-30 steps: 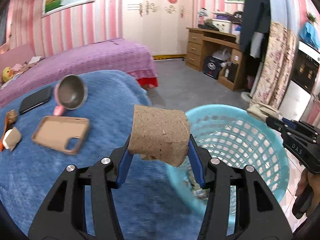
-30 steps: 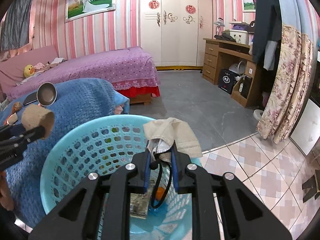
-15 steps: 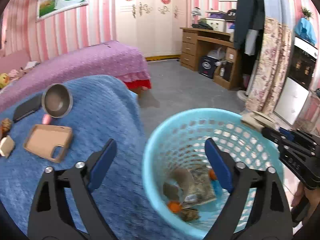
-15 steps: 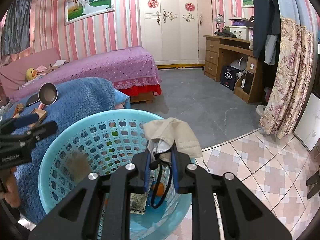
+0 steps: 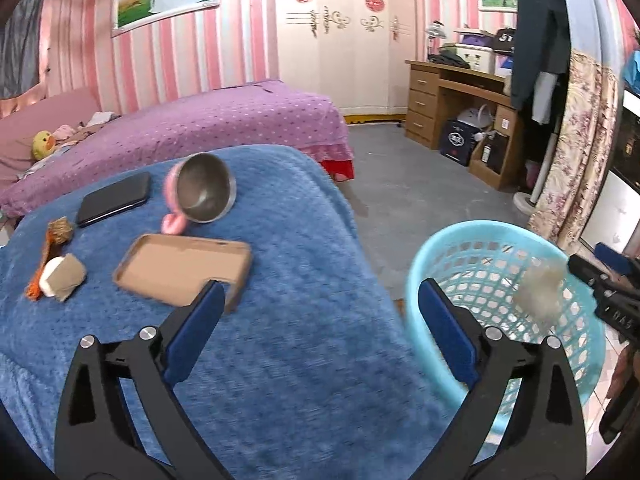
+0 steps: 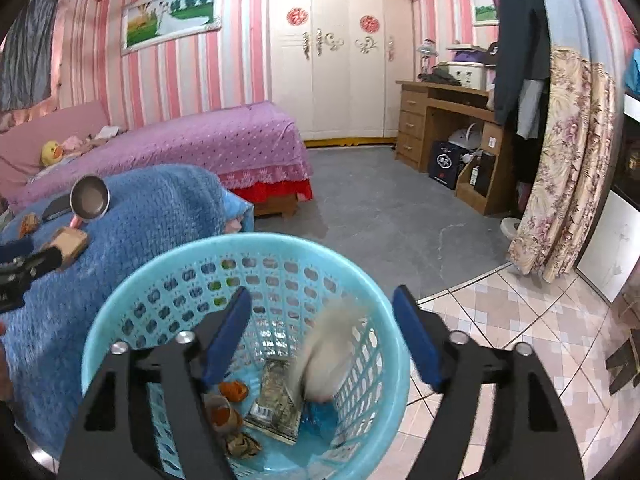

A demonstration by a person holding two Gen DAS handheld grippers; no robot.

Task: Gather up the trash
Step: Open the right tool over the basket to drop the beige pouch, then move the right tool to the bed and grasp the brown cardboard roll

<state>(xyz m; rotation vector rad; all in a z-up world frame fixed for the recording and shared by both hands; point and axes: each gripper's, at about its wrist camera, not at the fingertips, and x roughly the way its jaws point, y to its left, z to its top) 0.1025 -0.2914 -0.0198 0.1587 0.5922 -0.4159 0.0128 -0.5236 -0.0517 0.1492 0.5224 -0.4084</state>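
A light blue basket [image 6: 240, 242] stands beside the blue blanket [image 5: 280, 360]. My right gripper [image 6: 322, 308] hangs over the basket [image 5: 480, 227], its jaws opening. A beige cloth piece [image 6: 328, 352] drops blurred between and below the fingers, free of the pads; the left wrist view shows the cloth [image 5: 538, 292] mid-air. A cardboard tube [image 6: 220, 412], orange peel [image 6: 234, 390] and a flat packet [image 6: 276, 400] lie in the bottom. My left gripper [image 5: 320, 300] is over the blanket's right edge, jaws opening, nothing between them. A paper-wrapped scrap [image 5: 62, 280] and a brown lump [image 5: 60, 232] lie far left.
On the blanket lie a tan phone case [image 5: 184, 268], a metal cup [image 5: 204, 192] with a pink handle and a black phone [image 5: 114, 200]. A purple bed [image 5: 200, 132] stands behind, a wooden desk [image 5: 448, 100] and a floral curtain [image 5: 576, 160] to the right.
The left gripper let the cardboard tube fall into the basket, then swung left over the blanket. The right gripper, earlier shut on the beige cloth, has opened and the cloth is falling.
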